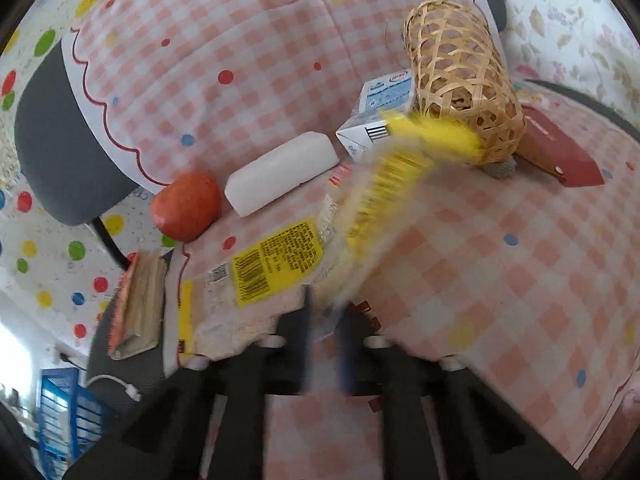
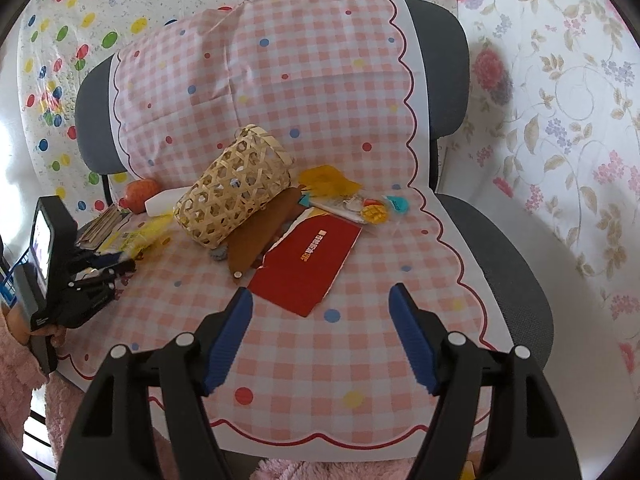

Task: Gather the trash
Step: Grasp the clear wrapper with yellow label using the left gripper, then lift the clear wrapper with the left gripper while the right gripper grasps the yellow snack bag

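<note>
My left gripper (image 1: pixel 326 344) is shut on a yellow plastic wrapper (image 1: pixel 384 188), which is blurred by motion and stretches up toward the woven bamboo basket (image 1: pixel 460 88) lying on its side. It shows from the side in the right wrist view (image 2: pixel 120 266), with the wrapper (image 2: pixel 140 236) beside the basket (image 2: pixel 236 188). My right gripper (image 2: pixel 320 332) is open and empty above the checked cloth, just in front of a red envelope (image 2: pixel 312 264). A second yellow-labelled wrapper (image 1: pixel 276 268) lies flat.
On the chair seat lie an orange-red fruit (image 1: pixel 186 206), a white block (image 1: pixel 280 172), a milk carton (image 1: pixel 380 108), a book (image 1: pixel 138 304), a brown paper piece (image 2: pixel 260 232) and snack packets (image 2: pixel 360 204). The checked cloth (image 2: pixel 320 360) covers the chair's seat and back.
</note>
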`<state>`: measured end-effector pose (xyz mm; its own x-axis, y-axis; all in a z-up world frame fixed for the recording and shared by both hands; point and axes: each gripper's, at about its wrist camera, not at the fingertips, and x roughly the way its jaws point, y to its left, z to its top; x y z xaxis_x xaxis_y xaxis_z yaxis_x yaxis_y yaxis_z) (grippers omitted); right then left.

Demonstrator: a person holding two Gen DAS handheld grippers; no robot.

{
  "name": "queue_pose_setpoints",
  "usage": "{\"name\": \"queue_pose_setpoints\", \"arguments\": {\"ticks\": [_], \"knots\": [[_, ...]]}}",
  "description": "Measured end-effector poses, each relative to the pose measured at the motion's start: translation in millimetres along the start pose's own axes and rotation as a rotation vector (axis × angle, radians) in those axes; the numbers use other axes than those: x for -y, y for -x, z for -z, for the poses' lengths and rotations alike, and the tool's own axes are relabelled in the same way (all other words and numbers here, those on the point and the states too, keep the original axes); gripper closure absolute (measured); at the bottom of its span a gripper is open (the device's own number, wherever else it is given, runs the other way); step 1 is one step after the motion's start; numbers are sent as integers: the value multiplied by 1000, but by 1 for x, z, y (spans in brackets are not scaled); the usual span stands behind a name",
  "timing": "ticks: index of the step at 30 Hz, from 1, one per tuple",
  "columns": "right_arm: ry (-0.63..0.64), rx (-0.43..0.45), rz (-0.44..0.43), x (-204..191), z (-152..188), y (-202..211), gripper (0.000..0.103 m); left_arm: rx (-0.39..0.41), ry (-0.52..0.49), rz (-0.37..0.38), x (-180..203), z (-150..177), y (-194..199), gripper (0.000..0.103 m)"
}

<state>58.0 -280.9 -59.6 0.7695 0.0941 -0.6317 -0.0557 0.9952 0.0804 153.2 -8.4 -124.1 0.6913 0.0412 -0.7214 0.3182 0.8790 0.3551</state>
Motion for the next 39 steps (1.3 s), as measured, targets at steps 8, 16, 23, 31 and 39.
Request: {"name": "queue_pose_setpoints", "arguments": {"ticks": [8, 16, 23, 31, 39], "knots": [[-18, 17, -3, 10, 0, 7, 33, 130, 334, 183, -44, 3, 79, 102], [16, 22, -7, 12, -14, -10, 47, 294, 514, 254, -45, -7, 124, 102], [32, -4, -27, 18, -36, -49, 56, 306, 536, 242, -47, -30, 109, 102], [53, 30, -95, 8, -76, -80, 46, 282, 542, 205, -55, -43, 91, 102], [44, -58, -57, 33, -95, -156, 52, 271, 548, 180, -61, -59, 69, 102]]}}
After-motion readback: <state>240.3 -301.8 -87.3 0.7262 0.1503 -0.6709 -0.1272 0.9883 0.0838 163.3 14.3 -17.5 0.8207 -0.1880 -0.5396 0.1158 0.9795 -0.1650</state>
